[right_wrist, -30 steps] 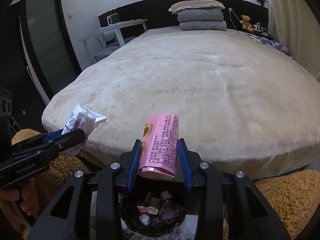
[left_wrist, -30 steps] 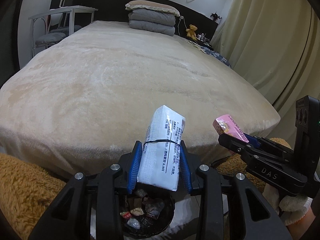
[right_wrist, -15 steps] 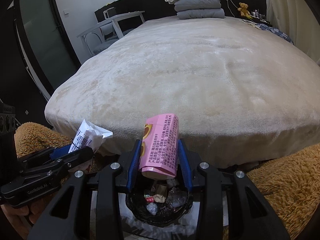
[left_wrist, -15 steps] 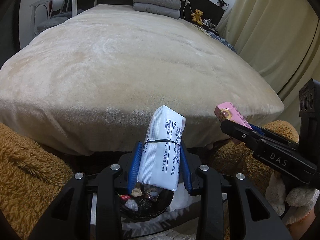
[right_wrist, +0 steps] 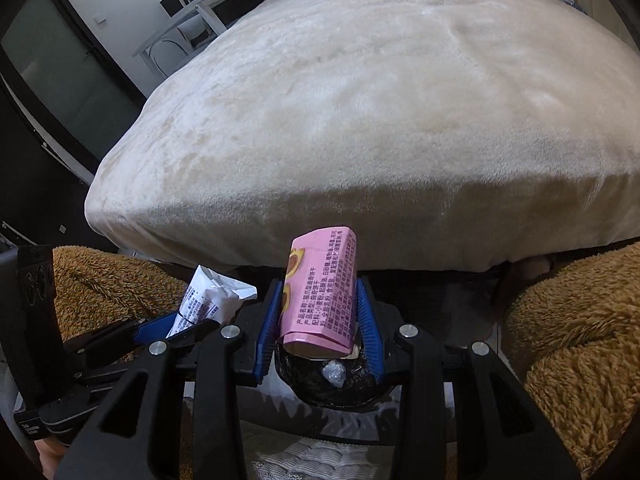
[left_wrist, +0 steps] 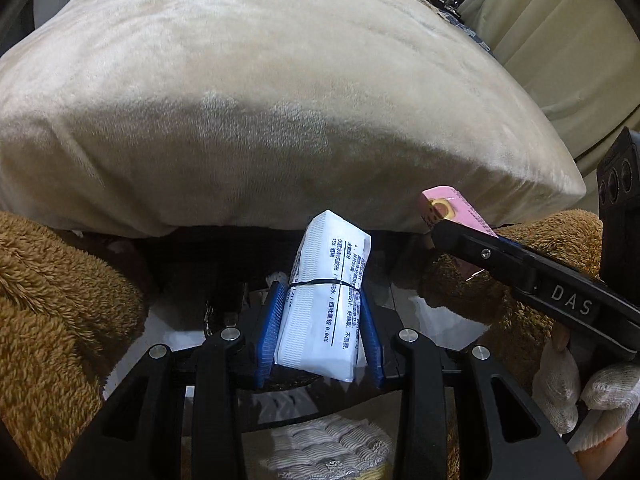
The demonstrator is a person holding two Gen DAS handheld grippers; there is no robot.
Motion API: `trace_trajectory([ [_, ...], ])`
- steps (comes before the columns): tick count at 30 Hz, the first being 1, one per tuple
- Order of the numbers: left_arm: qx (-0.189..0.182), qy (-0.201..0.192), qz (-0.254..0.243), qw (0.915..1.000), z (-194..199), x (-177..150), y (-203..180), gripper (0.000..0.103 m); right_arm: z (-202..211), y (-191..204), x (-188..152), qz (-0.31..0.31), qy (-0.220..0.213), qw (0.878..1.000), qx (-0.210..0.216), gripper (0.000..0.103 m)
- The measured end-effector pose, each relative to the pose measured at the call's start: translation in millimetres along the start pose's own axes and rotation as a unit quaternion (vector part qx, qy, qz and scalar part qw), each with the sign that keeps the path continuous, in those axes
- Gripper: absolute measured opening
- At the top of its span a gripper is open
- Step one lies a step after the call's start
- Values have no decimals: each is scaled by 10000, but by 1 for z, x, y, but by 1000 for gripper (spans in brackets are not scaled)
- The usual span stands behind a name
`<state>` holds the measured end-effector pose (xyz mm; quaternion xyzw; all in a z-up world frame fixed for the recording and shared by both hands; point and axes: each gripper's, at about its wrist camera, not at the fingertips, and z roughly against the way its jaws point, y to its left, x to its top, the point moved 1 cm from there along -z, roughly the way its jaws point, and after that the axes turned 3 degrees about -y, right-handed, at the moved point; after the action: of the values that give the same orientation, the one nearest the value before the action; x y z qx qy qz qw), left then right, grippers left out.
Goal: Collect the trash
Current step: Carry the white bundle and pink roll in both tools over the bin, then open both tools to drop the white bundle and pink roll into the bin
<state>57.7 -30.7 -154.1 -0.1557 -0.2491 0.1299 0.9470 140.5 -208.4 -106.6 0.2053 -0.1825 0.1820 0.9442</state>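
Right wrist: pink packet (right_wrist: 320, 292) clamped between gripper (right_wrist: 320, 320) pads.

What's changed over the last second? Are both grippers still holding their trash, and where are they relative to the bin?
Both grippers have dropped from bed height toward the floor. The left gripper stays shut on the white packet, the right gripper on the pink wrapper. The black-lined bin now sits just below the right gripper's load; in the left view it has mostly slipped behind the packet. Nothing was released. The bed is unchanged.
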Motion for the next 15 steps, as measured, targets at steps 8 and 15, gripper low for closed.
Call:
trace_trajectory([
  [8,153,565,251,9980,-26,-1,10,35,-23,-3,-5,-117,541,9985,38,38],
  [15,174,651,249,9974,-30,-1,10,35,-37,-4,-10,-126,837,9964,-3,39],
])
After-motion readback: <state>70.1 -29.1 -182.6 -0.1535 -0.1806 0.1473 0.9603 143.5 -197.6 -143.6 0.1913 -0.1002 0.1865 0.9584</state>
